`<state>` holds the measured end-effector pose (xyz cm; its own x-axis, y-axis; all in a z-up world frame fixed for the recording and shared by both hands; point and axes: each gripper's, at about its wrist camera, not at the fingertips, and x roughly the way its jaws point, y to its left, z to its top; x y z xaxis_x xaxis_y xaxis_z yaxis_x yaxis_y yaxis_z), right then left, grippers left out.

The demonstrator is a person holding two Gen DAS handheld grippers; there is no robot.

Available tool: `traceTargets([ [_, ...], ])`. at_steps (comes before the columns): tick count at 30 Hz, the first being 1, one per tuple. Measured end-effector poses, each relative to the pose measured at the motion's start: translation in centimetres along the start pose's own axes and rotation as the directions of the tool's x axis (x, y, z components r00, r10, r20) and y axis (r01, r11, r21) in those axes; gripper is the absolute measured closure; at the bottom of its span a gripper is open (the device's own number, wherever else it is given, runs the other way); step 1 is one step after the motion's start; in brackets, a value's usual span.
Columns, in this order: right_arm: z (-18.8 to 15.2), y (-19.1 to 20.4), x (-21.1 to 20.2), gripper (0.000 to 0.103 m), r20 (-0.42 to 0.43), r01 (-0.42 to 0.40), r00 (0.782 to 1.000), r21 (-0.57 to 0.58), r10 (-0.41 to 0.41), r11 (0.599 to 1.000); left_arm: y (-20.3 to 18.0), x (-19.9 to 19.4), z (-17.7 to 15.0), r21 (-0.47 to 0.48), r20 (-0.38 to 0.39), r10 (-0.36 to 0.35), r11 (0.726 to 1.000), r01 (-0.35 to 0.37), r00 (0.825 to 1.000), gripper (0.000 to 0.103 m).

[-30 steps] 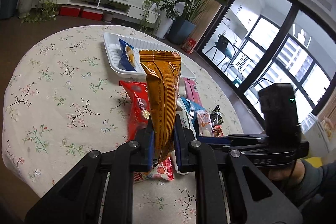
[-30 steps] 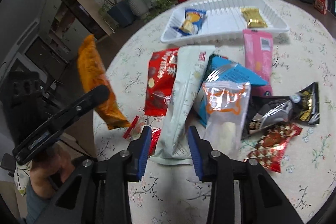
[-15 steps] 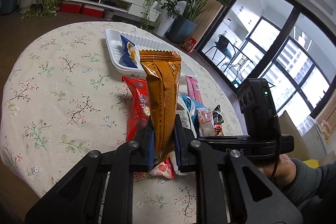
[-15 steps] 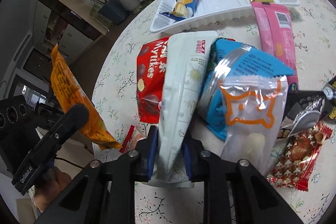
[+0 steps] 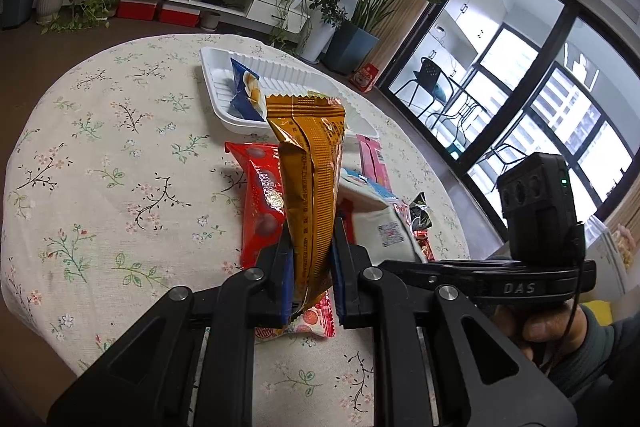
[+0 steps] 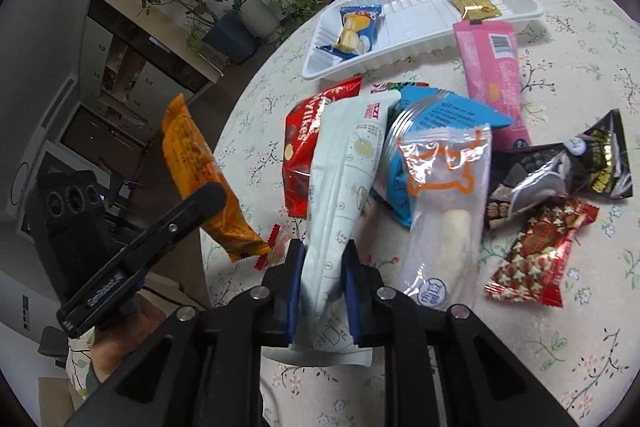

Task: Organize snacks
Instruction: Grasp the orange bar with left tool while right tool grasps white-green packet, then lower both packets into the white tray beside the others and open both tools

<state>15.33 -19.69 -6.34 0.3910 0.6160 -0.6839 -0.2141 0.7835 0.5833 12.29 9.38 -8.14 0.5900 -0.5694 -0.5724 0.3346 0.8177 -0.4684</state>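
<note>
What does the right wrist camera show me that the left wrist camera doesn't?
Only the right wrist view shows the gold packet in the white tray, the clear pouch and the right claw shut on the white packet, having just closed. Only the left wrist view shows the balcony windows. Both show the left claw gripping the orange packet, the tray and the blue packet.

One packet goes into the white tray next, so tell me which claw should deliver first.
Left, probably. The left claw already holds the orange packet lifted clear of the table, aimed toward the white tray. The right claw has just been closing on the white packet, which lies on the pile.
</note>
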Motion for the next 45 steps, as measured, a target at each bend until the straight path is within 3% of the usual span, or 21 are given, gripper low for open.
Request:
traceTargets([
  [15,1.5,-2.8,-6.0,0.084,0.161,-0.068,0.985,0.04,0.061,0.997,-1.1,0.1,1.0,-0.034,-0.01,-0.031,0.999,0.031,0.999,0.089],
  [25,7.5,-6.6,-12.2,0.084,0.339,0.029,0.94,0.027,-0.036,0.999,-4.2,0.6,9.0,0.037,0.004,-0.044,0.998,0.043,0.999,0.089],
  [32,13.1,-7.6,-14.1,0.084,0.404,0.094,0.911,-0.013,-0.08,0.996,-6.2,3.5,15.1,0.084,-0.032,0.003,0.996,0.0,0.999,0.089],
  [38,18.2,-6.7,-12.3,0.084,0.389,0.099,0.92,-0.095,-0.054,0.991,-6.6,9.2,19.1,0.087,-0.133,0.035,0.996,-0.023,0.991,0.089],
  [45,22.7,-6.6,-6.0,0.084,0.275,0.107,0.959,-0.149,-0.063,0.983,-5.0,14.5,21.0,0.051,-0.203,0.074,0.997,-0.065,0.976,0.089],
])
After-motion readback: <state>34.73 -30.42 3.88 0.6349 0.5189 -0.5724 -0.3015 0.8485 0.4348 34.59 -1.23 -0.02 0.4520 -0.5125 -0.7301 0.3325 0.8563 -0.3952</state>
